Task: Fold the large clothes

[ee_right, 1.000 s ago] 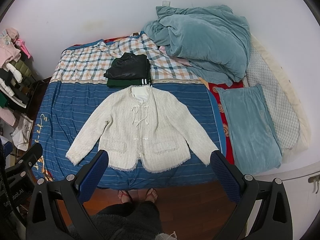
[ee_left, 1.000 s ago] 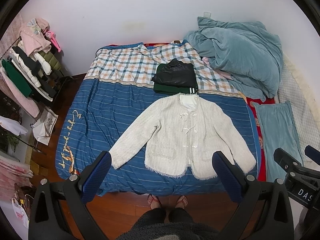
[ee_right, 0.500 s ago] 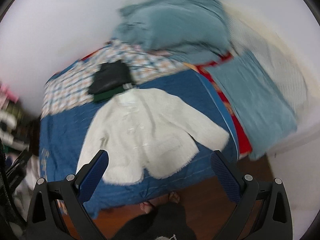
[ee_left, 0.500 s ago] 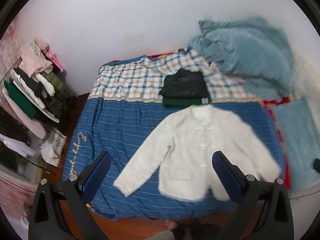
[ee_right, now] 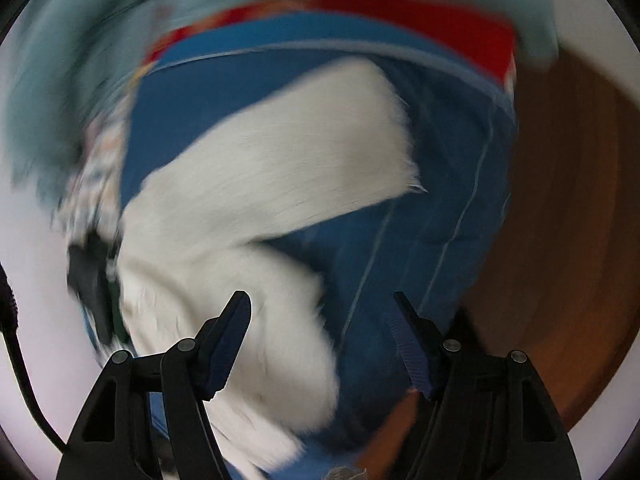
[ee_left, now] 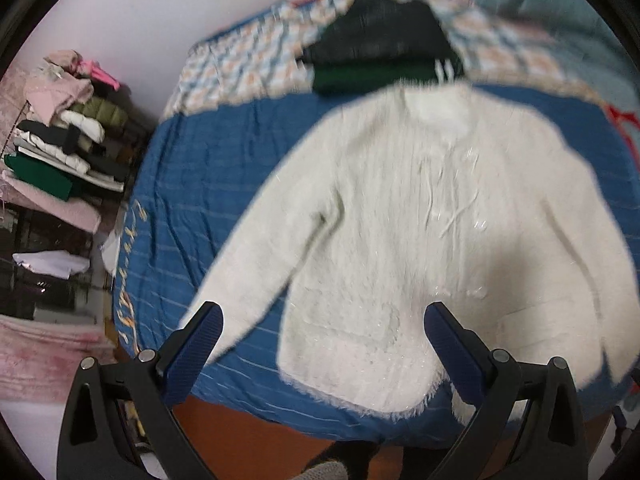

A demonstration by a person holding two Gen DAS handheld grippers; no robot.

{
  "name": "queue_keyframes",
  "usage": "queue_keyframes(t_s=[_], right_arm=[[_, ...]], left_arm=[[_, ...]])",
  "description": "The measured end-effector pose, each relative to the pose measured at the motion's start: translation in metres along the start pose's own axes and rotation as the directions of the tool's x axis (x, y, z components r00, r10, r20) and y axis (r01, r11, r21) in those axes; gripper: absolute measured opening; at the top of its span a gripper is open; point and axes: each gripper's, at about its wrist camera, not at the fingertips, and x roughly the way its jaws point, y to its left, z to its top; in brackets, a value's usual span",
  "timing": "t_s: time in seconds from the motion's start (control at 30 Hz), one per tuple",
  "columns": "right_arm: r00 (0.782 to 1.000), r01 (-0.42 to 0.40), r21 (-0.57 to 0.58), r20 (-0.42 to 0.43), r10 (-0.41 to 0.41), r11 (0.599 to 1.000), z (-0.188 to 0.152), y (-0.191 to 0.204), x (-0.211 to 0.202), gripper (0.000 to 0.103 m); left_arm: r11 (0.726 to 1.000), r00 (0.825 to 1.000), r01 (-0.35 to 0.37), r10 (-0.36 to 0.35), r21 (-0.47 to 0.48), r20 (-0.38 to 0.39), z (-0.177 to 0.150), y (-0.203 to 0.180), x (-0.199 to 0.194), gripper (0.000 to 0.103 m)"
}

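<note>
A cream fuzzy cardigan (ee_left: 420, 216) lies spread flat, front up, on the blue striped bedspread (ee_left: 208, 168). My left gripper (ee_left: 320, 332) is open and empty, hovering over the cardigan's lower hem and left sleeve. In the blurred right wrist view the cardigan's right sleeve (ee_right: 288, 152) stretches across the bedspread (ee_right: 440, 208). My right gripper (ee_right: 320, 320) is open and empty, above the cardigan's lower right corner near the bed edge.
Folded black and green clothes (ee_left: 380, 52) lie just beyond the collar on the checked sheet (ee_left: 248, 64). A rack of stacked clothes (ee_left: 60, 140) stands at the left. A teal duvet (ee_right: 80, 40) is at the bed's far side. Wooden floor (ee_right: 568, 240) lies beside the bed.
Both grippers have dropped down and moved in toward the cardigan. The right one has swung right over the right sleeve and bed edge. Both stay open.
</note>
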Motion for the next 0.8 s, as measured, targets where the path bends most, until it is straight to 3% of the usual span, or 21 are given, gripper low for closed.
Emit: queue_keyframes(t_s=[0.17,0.3,0.33,0.4,0.43,0.47,0.6,0.67,0.73,0.8], right_arm=[[0.994,-0.098,0.156,0.056,0.091,0.983,0.052,-0.039,0.075,0.072],[0.981,-0.084,0.186,0.187,0.049,0.979,0.070,-0.032,0.079,0.071],[0.975,-0.069,0.172,0.219,0.030,0.983,0.070,-0.024,0.073,0.065],[0.959,-0.036,0.130,0.285,-0.002,0.991,0.067,-0.007,0.061,0.030],[0.950,-0.036,0.115,0.311,-0.001,0.993,0.071,0.002,0.054,0.017],[0.944,-0.037,0.103,0.330,0.001,0.994,0.072,0.009,0.048,0.016],[0.907,-0.057,-0.033,0.417,0.066,0.998,0.071,0.075,0.004,0.015],[0.889,-0.055,-0.168,0.441,0.124,0.984,0.059,0.127,-0.019,0.015],[0.881,-0.046,-0.296,0.439,0.178,0.954,0.041,0.178,-0.036,0.015],[0.884,-0.025,-0.463,0.403,0.236,0.886,0.007,0.246,-0.039,0.015]], left_arm=[[0.999,0.997,-0.027,0.028,0.018,-0.076,0.003,-0.044,0.068,0.103],[0.999,0.995,-0.043,0.044,0.010,-0.090,0.011,-0.066,0.105,0.103],[0.999,0.995,-0.042,0.043,0.007,-0.086,0.015,-0.070,0.111,0.103],[0.999,0.997,-0.038,0.038,0.006,-0.074,0.021,-0.078,0.124,0.103],[0.999,0.997,-0.037,0.038,0.010,-0.067,0.024,-0.082,0.130,0.103],[0.999,0.997,-0.035,0.036,0.011,-0.061,0.027,-0.085,0.135,0.103],[1.000,0.998,-0.019,0.018,-0.009,-0.052,0.033,-0.081,0.144,0.103],[0.999,0.998,-0.012,0.010,-0.037,-0.056,0.035,-0.066,0.147,0.103],[0.998,0.998,-0.012,0.007,-0.069,-0.067,0.034,-0.049,0.150,0.103],[0.993,0.996,-0.019,0.009,-0.118,-0.086,0.032,-0.023,0.154,0.103]])
